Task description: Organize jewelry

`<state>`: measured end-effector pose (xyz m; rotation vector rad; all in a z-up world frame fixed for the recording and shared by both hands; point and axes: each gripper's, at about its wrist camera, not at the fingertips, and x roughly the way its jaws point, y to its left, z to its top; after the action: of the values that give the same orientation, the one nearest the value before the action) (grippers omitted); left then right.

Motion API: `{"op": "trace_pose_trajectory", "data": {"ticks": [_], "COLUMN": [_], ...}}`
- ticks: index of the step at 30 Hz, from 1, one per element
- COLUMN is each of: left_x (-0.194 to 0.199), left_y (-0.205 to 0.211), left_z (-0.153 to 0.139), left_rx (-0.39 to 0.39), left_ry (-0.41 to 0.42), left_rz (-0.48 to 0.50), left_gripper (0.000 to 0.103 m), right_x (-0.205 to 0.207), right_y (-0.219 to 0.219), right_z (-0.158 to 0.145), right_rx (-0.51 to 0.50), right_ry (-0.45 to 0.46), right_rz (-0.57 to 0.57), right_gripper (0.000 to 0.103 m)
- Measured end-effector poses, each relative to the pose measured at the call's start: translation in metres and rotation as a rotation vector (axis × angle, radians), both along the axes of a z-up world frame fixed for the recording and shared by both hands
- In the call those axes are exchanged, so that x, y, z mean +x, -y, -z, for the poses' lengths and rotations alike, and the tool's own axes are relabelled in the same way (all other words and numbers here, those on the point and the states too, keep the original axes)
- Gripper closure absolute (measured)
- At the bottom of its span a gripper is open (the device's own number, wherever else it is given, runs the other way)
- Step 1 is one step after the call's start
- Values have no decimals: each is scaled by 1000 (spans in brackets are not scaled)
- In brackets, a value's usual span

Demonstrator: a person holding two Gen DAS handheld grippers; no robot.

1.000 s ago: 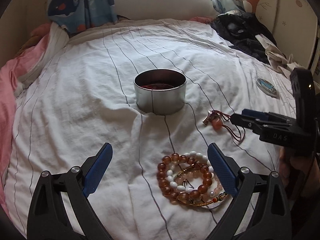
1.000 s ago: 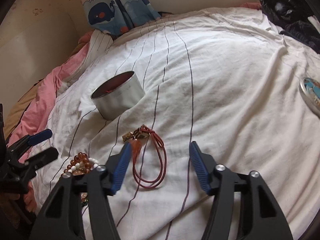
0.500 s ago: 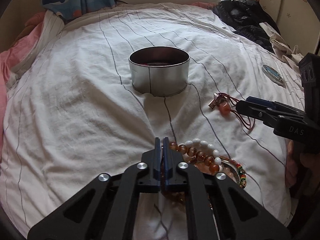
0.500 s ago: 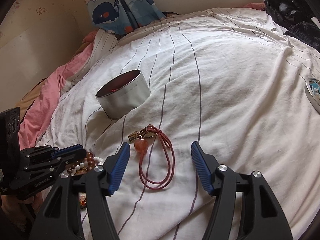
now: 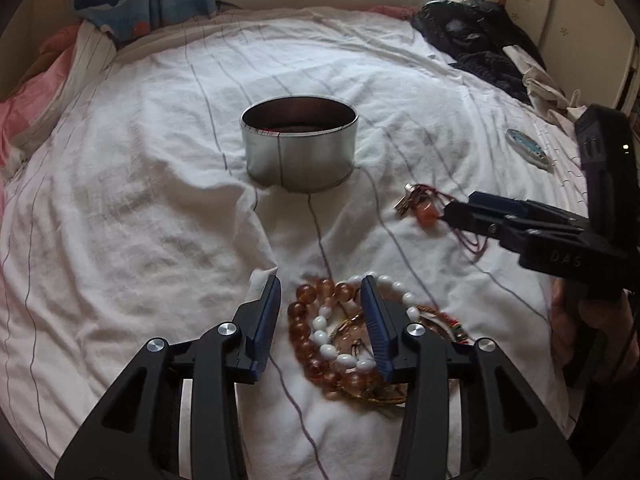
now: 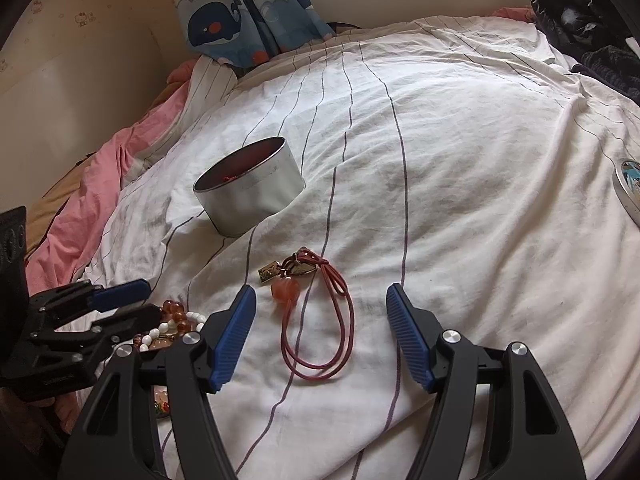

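Note:
A round silver tin stands open on the white striped sheet; it also shows in the right wrist view. A pile of bracelets with amber and white beads lies in front of me. My left gripper is open, its fingers straddling the left part of the pile. A red cord necklace with an orange stone and gold charms lies between the fingers of my open right gripper. The right gripper also shows in the left wrist view over the cord necklace.
The tin's lid lies on the sheet at the right. Dark clothes are heaped at the far right. A pink blanket runs along the left edge. A whale-print curtain hangs at the back.
My left gripper was open, shut half a second ago, and is open again around the bead pile. My right gripper has lowered slightly over the red cord necklace.

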<state>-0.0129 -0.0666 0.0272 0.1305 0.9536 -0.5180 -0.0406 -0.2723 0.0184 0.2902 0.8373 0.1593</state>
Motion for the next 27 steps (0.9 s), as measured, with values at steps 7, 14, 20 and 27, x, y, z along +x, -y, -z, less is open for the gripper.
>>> {"op": "trace_pose_trajectory", "data": {"ticks": [7, 14, 20, 27], "left_x": [3, 7, 10, 17], "left_y": [-5, -12, -22, -31], "left_z": [11, 16, 7, 10], "left_rx": [0, -68, -75, -67], "left_ry": [-47, -111, -65, -83], "left_rz": [-12, -23, -94, -138], "left_gripper": [64, 86, 92, 92], "right_x": [0, 0, 1, 1], "right_y": [-1, -1, -1, -9], "right_z": [0, 0, 0, 3], "right_rx": [3, 3, 3, -23], "right_ry": [-2, -1, -2, -15], "right_rz": [-4, -4, -5, -28], "right_gripper": [37, 37, 37, 31]}}
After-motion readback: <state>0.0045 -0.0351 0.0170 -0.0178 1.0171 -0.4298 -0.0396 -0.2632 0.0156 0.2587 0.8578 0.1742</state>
